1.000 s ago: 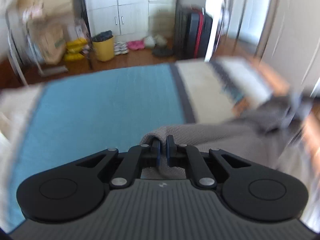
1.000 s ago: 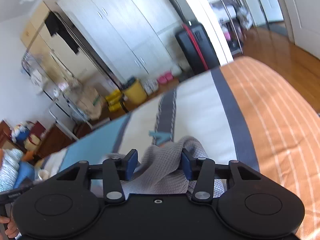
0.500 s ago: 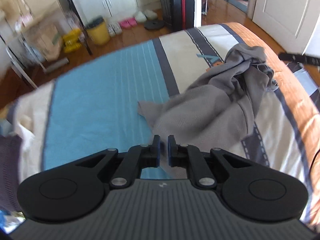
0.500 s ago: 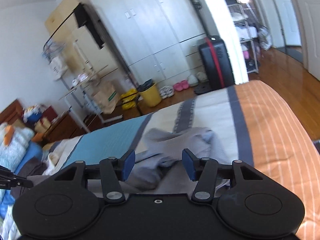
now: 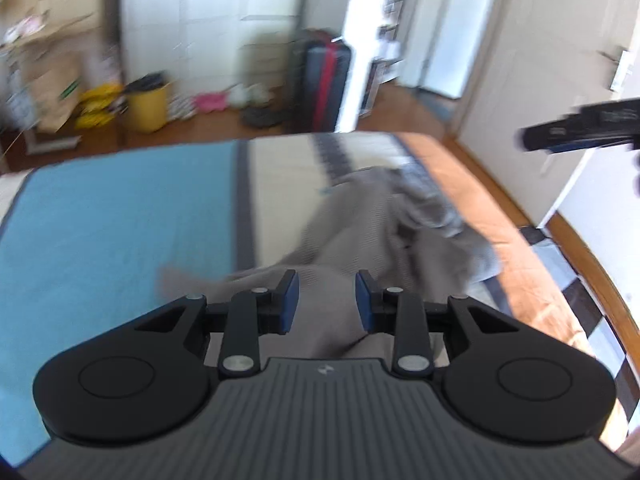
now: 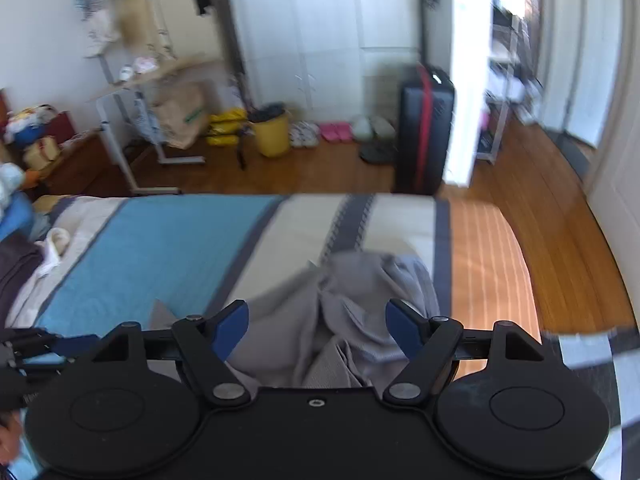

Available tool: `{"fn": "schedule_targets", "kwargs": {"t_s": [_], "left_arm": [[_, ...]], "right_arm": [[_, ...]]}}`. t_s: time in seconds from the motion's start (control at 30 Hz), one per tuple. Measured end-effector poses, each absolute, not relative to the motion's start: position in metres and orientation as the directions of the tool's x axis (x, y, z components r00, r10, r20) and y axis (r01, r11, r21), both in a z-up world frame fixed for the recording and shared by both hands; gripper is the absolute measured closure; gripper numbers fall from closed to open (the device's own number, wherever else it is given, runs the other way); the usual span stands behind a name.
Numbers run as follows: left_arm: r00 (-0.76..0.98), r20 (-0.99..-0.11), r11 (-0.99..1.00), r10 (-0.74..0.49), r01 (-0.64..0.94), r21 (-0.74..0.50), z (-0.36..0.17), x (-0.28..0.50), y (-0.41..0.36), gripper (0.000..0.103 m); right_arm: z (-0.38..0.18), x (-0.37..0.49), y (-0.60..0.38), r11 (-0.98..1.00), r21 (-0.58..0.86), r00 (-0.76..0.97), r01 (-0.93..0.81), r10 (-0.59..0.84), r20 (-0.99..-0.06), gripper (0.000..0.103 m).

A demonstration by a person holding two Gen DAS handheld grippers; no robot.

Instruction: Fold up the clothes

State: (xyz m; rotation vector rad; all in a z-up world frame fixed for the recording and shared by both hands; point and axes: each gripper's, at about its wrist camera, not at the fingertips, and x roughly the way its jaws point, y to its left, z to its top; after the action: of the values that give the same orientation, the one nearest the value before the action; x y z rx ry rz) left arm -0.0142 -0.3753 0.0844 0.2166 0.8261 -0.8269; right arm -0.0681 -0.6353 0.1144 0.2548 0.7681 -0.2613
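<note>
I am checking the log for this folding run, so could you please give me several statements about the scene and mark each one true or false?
1. The left gripper is open. True.
2. The right gripper is shut on the grey garment. False: its jaws are apart, with nothing clamped.
3. The grey garment lies neatly folded. False: it is crumpled on the bed.
4. A yellow bin stands on the floor beyond the bed. True.
</note>
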Motion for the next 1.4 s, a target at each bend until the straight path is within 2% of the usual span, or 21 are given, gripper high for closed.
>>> {"fn": "schedule_targets", "kwargs": {"t_s": [0.07,0.3,0.43,0.53,0.57,0.63,0.7,0.73,0.9,1.0,1.07,1.1,1.17,1.27,1.33,1.4], "left_arm": [[0.362,-0.721,0.645,-0.590,0.749,-0.151,0.070,-0.018,-0.384,0.070],[0.246,-0.706,0.528,-0.664,0.823,-0.209,0.018,-0.032,-0.412,0.069],[0.185,-0.690,0.476,-0.700,0.841,-0.257,-0.007,-0.036,-0.420,0.058],[0.152,-0.689,0.476,-0.709,0.824,-0.308,-0.015,-0.033,-0.417,0.057],[0.137,-0.700,0.467,-0.701,0.830,-0.305,-0.019,-0.033,-0.419,0.057],[0.149,-0.724,0.465,-0.673,0.847,-0.258,-0.025,-0.035,-0.421,0.057],[0.173,-0.743,0.468,-0.646,0.860,-0.206,-0.031,-0.037,-0.423,0.057],[0.165,-0.743,0.467,-0.648,0.857,-0.217,-0.033,-0.036,-0.422,0.057],[0.142,-0.743,0.446,-0.654,0.866,-0.226,-0.034,-0.040,-0.424,0.054],[0.134,-0.744,0.427,-0.654,0.878,-0.217,-0.033,-0.045,-0.426,0.049],[0.128,-0.745,0.414,-0.655,0.885,-0.212,-0.032,-0.049,-0.428,0.047],[0.125,-0.745,0.408,-0.655,0.889,-0.209,-0.031,-0.050,-0.428,0.044],[0.116,-0.745,0.394,-0.657,0.895,-0.208,-0.030,-0.053,-0.430,0.043],[0.078,-0.738,0.372,-0.671,0.896,-0.243,-0.030,-0.052,-0.435,0.042],[0.075,-0.738,0.354,-0.670,0.907,-0.229,-0.029,-0.056,-0.436,0.041],[0.088,-0.743,0.342,-0.663,0.919,-0.196,-0.029,-0.062,-0.438,0.039]], "right_arm": [[0.089,-0.075,-0.644,0.910,0.177,0.693,0.375,-0.148,-0.706,0.023],[-0.018,-0.090,-0.689,0.724,0.495,0.655,0.480,0.080,-0.751,0.023],[-0.074,-0.097,-0.712,0.577,0.625,0.648,0.526,0.203,-0.734,0.024],[-0.060,-0.086,-0.705,0.633,0.620,0.688,0.464,0.184,-0.702,0.025],[-0.056,-0.082,-0.703,0.651,0.617,0.701,0.442,0.178,-0.691,0.030],[-0.051,-0.077,-0.698,0.700,0.583,0.709,0.413,0.155,-0.688,0.037],[-0.056,-0.074,-0.697,0.729,0.553,0.701,0.403,0.142,-0.699,0.038],[-0.060,-0.073,-0.697,0.734,0.547,0.695,0.402,0.144,-0.704,0.040],[-0.069,-0.061,-0.704,0.775,0.522,0.649,0.356,0.196,-0.735,0.039],[-0.078,-0.052,-0.703,0.826,0.435,0.601,0.359,0.152,-0.784,0.037],[-0.089,-0.049,-0.705,0.822,0.432,0.599,0.372,0.142,-0.788,0.037],[-0.095,-0.048,-0.706,0.812,0.445,0.604,0.378,0.148,-0.783,0.041],[-0.096,-0.048,-0.706,0.810,0.447,0.616,0.381,0.139,-0.776,0.090],[-0.086,-0.048,-0.701,0.823,0.430,0.639,0.372,0.109,-0.761,0.091],[-0.067,-0.055,-0.698,0.827,0.452,0.687,0.335,0.113,-0.718,0.091],[-0.052,-0.064,-0.700,0.800,0.536,0.746,0.267,0.180,-0.641,0.091]]}}
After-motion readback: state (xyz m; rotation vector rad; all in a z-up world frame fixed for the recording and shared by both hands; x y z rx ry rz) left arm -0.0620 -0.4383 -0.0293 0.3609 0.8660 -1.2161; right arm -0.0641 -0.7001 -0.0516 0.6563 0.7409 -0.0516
